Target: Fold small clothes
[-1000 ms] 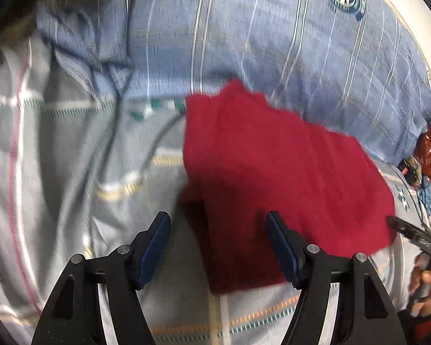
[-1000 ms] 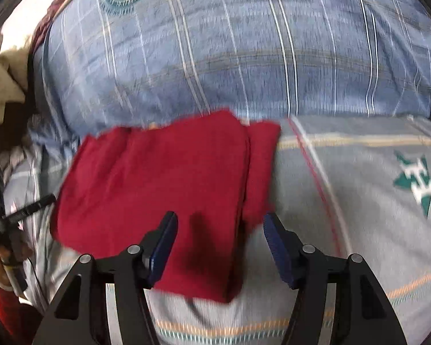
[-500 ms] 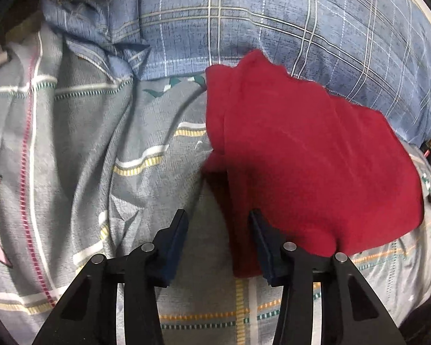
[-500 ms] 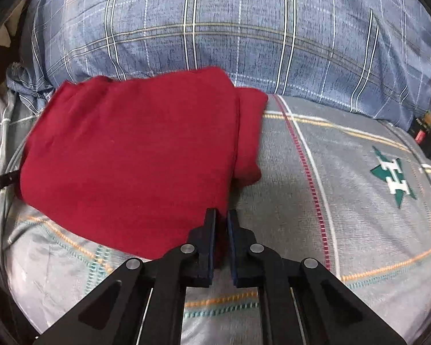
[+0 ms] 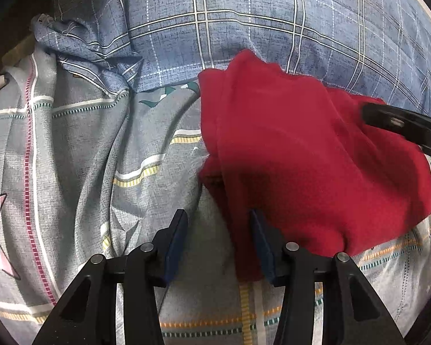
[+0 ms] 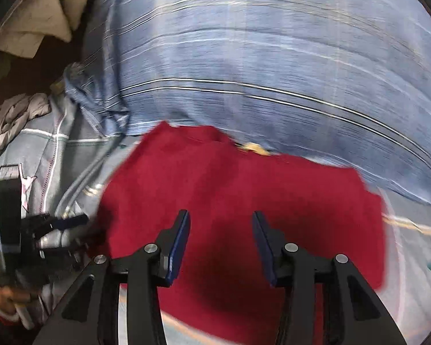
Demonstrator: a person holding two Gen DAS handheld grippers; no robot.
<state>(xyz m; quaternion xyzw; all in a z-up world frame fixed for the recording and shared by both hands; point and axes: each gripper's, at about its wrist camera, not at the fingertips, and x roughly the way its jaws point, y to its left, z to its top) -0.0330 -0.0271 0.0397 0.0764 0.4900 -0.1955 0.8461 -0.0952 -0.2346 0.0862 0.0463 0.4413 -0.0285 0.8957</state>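
Note:
A folded red garment [image 5: 301, 158] lies on the grey striped bedsheet [image 5: 100, 158], its far edge against the blue plaid pillow [image 5: 273, 28]. My left gripper [image 5: 218, 215] sits at the garment's near left corner. Its jaws are opening, and the red edge lies loosely between them beside the right pad. My right gripper [image 6: 221, 215] hovers over the middle of the garment [image 6: 244, 195] in a blurred view. Its jaws are also opening, with nothing pinched between them. One right finger [image 5: 402, 126] shows over the garment's far right side. The left gripper [image 6: 80, 234] shows at the garment's left edge.
A hand [image 6: 3, 293] holds the left gripper at the lower left. A beige cloth [image 6: 34, 20] and a crumpled grey cloth [image 6: 14, 118] lie beyond the bed's left side. The sheet is creased into ridges [image 5: 123, 143] left of the garment.
The right gripper, shut at the garment's near edge half a second ago, has opened and swung left over its middle. The left gripper's jaws narrowed from a second ago, and it stayed at its corner.

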